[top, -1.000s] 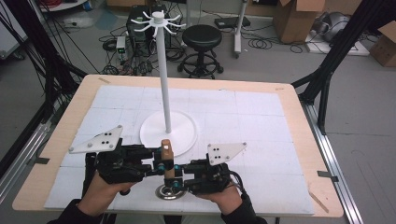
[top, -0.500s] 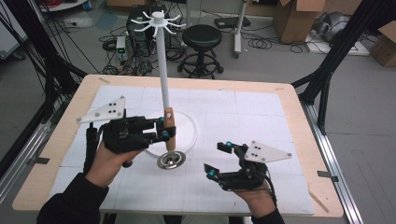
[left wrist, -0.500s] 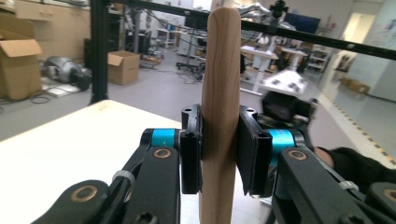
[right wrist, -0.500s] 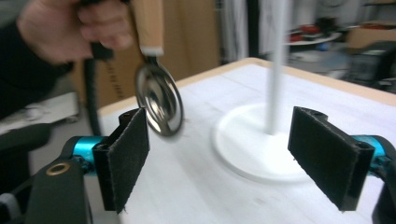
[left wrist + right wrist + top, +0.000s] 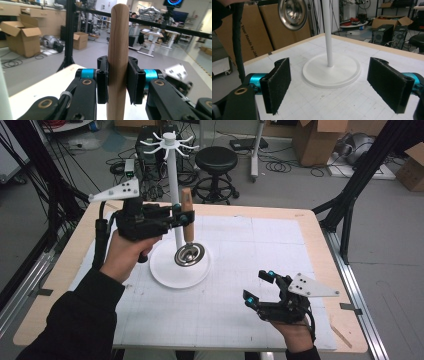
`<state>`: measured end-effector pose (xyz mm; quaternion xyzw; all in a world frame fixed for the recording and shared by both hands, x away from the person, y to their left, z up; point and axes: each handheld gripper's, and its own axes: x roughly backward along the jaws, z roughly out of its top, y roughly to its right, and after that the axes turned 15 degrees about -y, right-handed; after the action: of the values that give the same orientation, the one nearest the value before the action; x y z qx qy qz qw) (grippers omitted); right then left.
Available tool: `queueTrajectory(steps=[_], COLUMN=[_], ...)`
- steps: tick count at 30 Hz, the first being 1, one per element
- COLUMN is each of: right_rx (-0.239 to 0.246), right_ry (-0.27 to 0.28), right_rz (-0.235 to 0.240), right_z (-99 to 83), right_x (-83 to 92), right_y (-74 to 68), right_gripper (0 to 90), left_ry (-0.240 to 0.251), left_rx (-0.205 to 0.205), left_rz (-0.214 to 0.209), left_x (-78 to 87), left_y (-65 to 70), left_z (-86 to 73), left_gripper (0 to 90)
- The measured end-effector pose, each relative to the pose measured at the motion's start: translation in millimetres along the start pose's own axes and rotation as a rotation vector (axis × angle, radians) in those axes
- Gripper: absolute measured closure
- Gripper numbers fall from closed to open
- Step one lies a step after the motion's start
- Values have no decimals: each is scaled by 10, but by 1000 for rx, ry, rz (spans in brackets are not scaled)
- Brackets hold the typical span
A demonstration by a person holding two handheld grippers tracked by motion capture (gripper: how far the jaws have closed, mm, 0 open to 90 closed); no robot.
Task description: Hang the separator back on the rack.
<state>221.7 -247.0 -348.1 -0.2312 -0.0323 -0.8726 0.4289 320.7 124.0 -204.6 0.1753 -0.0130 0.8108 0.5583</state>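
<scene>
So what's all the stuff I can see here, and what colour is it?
ladle: one, wooden handle and shiny metal bowl, held upright in the air beside the pole
hook stand: one, white, round base on the table, hooks on top
table: one, wood edge, white gridded mat on it
stool: one, black, on the floor behind the table
cardboard boxes: a few, brown, on the floor
left gripper: black, jaws shut on the handle
right gripper: black, jaws open, low at the table's front right
</scene>
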Motion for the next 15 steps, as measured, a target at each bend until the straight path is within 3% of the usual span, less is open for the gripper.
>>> queueTrajectory(steps=[5, 15], right_rx=[-3, -1], right_ry=[5, 17], right_rz=[7, 22], right_z=[-5, 4], right_x=[20, 47], right_y=[9, 0], right_gripper=[180, 180], left_ry=[-9, 9], left_rx=[-5, -1], left_rz=[39, 108], left_x=[-74, -112], left_y=[-69, -110], left_z=[248, 550], left_gripper=[727, 727])
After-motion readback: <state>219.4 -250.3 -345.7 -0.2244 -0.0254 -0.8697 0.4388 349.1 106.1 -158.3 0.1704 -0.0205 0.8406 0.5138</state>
